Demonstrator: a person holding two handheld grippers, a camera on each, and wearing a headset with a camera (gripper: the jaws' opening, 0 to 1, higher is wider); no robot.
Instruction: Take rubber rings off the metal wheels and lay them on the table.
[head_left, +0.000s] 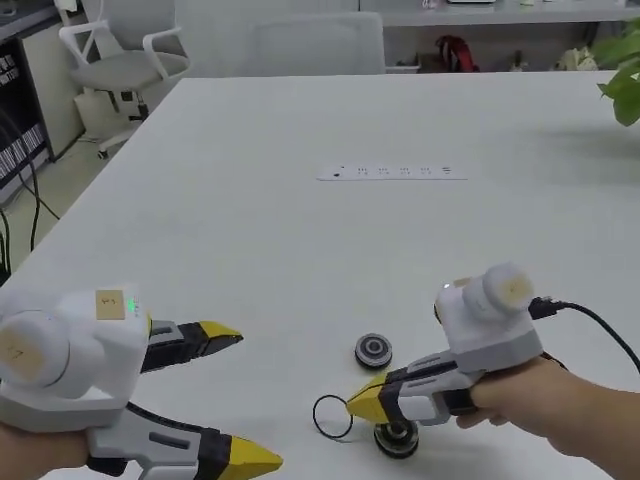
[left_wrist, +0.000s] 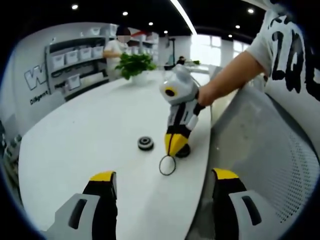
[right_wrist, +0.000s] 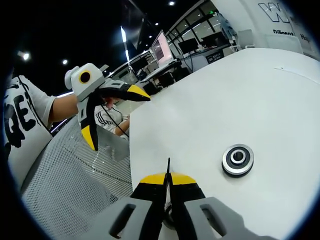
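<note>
One wheel (head_left: 373, 350): by tabletop's (head_left: 300, 230) near edge, just past right gripper (head_left: 352, 405); our left gripper (head_left: 260, 400) farther
Right: clamped on rubber ring (head_left: 315, 414)
Left: open, empty

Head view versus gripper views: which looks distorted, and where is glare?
Head view: even light, table edges straight, rubber ring sharp. Left gripper view: fisheye curves the table edge, ceiling lamps glare. Right gripper view: same curving, dark beyond the table.

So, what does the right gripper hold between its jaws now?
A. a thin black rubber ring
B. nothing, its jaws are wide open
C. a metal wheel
A: the right gripper is shut on the rubber ring, and the ring's loop sticks out past the yellow tips.
</note>
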